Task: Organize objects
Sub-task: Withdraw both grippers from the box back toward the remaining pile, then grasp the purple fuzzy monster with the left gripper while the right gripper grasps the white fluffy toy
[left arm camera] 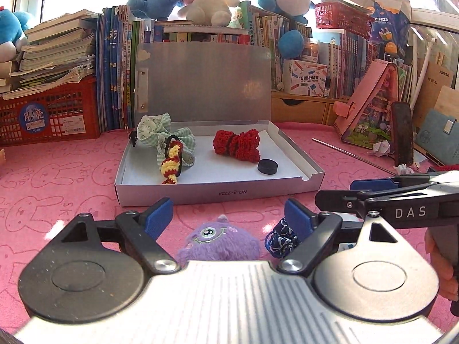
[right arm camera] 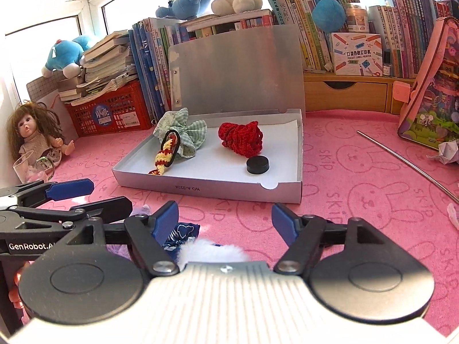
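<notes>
1. The left gripper [left arm camera: 228, 215] hovers low over the pink mat [left arm camera: 57, 200], jaws wide and holding nothing.
2. Between its fingers, close to the camera, sits a purple plush [left arm camera: 219, 240]; a blue cord [left arm camera: 282, 239] lies just beside the right finger.
3. The right gripper [right arm camera: 225, 219] is also spread wide and empty, above a white fluffy item [right arm camera: 213, 250] and a blue cloth [right arm camera: 182, 233].
4. Ahead stands the open box [left arm camera: 218, 193], lid up against the books [left arm camera: 120, 71].
5. Inside the box: a green bow [left arm camera: 166, 134] at the left with a yellow-red crochet strip [left arm camera: 172, 163] lying on it, a red crochet bow [left arm camera: 236, 144] in the middle, and a black disc [left arm camera: 267, 166] near the front right.
6. A doll [right arm camera: 34, 134] sits far left, a metal rod [right arm camera: 407, 160] lies on the mat at the right.
</notes>
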The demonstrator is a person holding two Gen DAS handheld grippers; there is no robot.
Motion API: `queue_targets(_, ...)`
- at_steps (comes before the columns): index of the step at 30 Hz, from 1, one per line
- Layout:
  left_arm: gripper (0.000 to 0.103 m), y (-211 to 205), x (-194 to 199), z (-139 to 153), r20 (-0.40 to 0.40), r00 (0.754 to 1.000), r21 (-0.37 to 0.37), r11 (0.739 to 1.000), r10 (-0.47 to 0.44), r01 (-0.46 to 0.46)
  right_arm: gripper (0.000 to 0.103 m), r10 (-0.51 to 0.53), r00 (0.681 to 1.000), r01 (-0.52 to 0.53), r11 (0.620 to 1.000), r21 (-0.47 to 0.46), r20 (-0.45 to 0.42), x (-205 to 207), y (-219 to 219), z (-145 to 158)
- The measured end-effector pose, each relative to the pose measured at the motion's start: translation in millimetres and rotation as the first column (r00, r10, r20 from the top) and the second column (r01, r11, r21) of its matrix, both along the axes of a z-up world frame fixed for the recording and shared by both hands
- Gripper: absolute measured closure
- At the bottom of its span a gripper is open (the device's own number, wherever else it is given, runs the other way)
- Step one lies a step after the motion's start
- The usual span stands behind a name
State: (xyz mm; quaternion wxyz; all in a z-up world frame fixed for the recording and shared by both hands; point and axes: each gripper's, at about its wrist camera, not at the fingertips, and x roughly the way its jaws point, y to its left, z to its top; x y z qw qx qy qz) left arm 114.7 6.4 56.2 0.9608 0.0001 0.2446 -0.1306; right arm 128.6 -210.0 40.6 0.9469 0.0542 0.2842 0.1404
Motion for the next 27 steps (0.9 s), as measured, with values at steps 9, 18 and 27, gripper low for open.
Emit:
queue_targets(9,0.015,-0.1,-11.2,-15.0,-0.023,0.999,0.0,1.0,-0.024,0.024,0.02,-0.012,0.999,0.012,1.0,-0.005,0.041,-19.3,-0.8,-5.9)
queue_targets(18,0.015,-2.1,-17.7,-31.6,-0.046,0.998,0.008,0.999,-0.034,0.034,0.019,-0.007,1.0,0.007,1.0,-0.007,0.027,-29.1,-1.5,-18.6)
queue_targets(27,0.015,2.2,-13.2,-39.5,-0.058,0.998,0.007,1.0,-0.004,0.004,0.017,0.023,0.999,-0.022,0.999,-0.024,0.029,-40.1,2.3,-27.1)
